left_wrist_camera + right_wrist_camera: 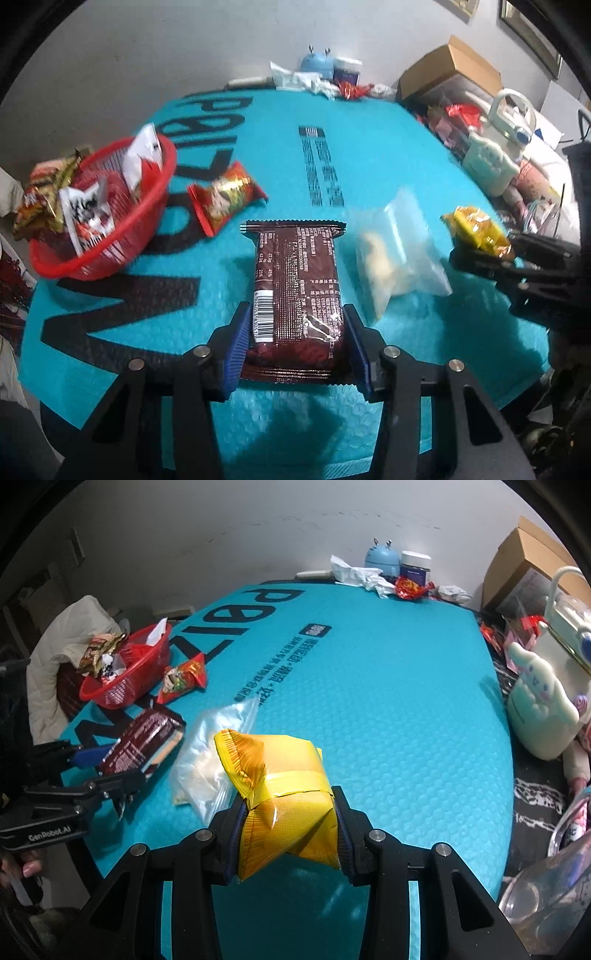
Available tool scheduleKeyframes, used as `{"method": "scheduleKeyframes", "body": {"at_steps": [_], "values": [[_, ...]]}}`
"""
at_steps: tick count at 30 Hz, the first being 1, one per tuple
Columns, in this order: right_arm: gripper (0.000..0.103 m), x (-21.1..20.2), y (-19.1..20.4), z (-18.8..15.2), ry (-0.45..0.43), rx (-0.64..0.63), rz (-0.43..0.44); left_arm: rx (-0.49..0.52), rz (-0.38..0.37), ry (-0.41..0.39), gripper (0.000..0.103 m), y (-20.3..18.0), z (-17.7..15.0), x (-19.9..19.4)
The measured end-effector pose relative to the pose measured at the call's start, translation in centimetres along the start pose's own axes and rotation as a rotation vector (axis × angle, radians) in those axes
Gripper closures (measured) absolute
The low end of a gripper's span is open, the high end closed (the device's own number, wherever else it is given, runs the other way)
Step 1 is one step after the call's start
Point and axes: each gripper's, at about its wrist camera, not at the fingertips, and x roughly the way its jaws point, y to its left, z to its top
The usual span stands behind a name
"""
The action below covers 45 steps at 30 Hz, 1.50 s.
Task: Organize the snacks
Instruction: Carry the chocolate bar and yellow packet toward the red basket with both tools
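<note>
Right now our left tool [295, 347] is pinching the brown wrapper [295, 280] across its near end, low in the frame's middle, and the pack looks stiff enough to carry flat. Our right tool [290, 830] is clamped on the yellow packet [280, 786], puffy and light, so we judge a firm squeeze could crush it. Between them the clear bag [214, 753] lies on the bench [388, 701]; it looks slippery and is best taken at its sealed edge. Farther out, the red packet [225, 195] rests just beside the red basket [110, 254] at mid left.
</note>
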Motion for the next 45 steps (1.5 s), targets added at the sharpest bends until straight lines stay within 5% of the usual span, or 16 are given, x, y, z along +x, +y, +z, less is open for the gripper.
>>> {"method": "scheduleKeyframes", "body": {"at_steps": [18,45], "values": [[0.062,-2.2,3.9,4.4,-0.091,-0.155,0.087,-0.059,-0.022,-0.142,0.056,1.8,2.7,-4.8],[0.062,-0.4,12.6,13.6,-0.154,-0.287,0.350,-0.184,0.169,-0.320,0.056,10.9,5.5,-11.1]]}}
